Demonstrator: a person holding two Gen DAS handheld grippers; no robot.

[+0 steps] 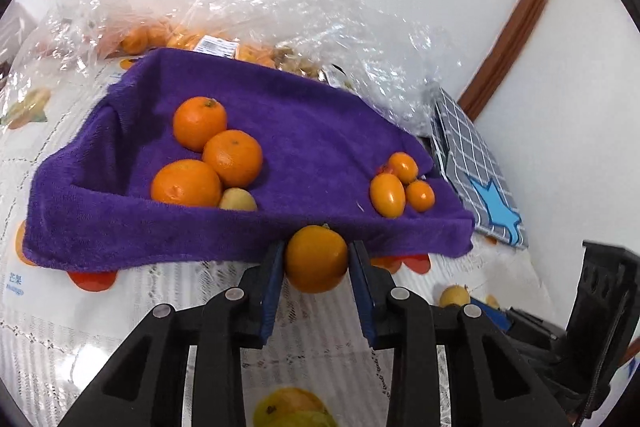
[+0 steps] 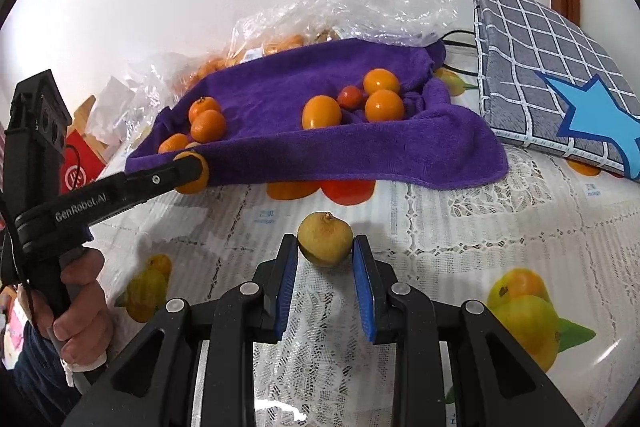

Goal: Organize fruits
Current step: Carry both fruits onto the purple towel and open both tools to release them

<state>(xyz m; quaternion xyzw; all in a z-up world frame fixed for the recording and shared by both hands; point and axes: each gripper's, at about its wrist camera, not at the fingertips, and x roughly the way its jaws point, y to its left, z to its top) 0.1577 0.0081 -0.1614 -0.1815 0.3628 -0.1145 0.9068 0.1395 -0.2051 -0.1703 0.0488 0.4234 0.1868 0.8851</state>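
Note:
A purple towel [image 1: 288, 131] lies over a tray on the table. On its left side sit three oranges [image 1: 232, 157] and a pale yellow fruit [image 1: 237, 200]; on its right, several small kumquats [image 1: 387, 195]. My left gripper [image 1: 316, 261] is shut on an orange [image 1: 316, 255] just in front of the towel's near edge; the right wrist view shows the same gripper [image 2: 192, 169] and orange [image 2: 198, 183]. My right gripper [image 2: 325, 249] is shut on a small yellow-brown fruit [image 2: 325, 237] low over the tablecloth, well short of the towel [image 2: 360, 151].
Crumpled clear plastic bags [image 1: 280, 15] holding more fruit lie behind the towel. A grey checked cushion with a blue star [image 2: 552, 83] stands at the right. A red box [image 2: 80, 169] is at the left. A hand [image 2: 80, 307] grips the left tool's handle. The lace tablecloth [image 2: 460, 227] bears printed fruit.

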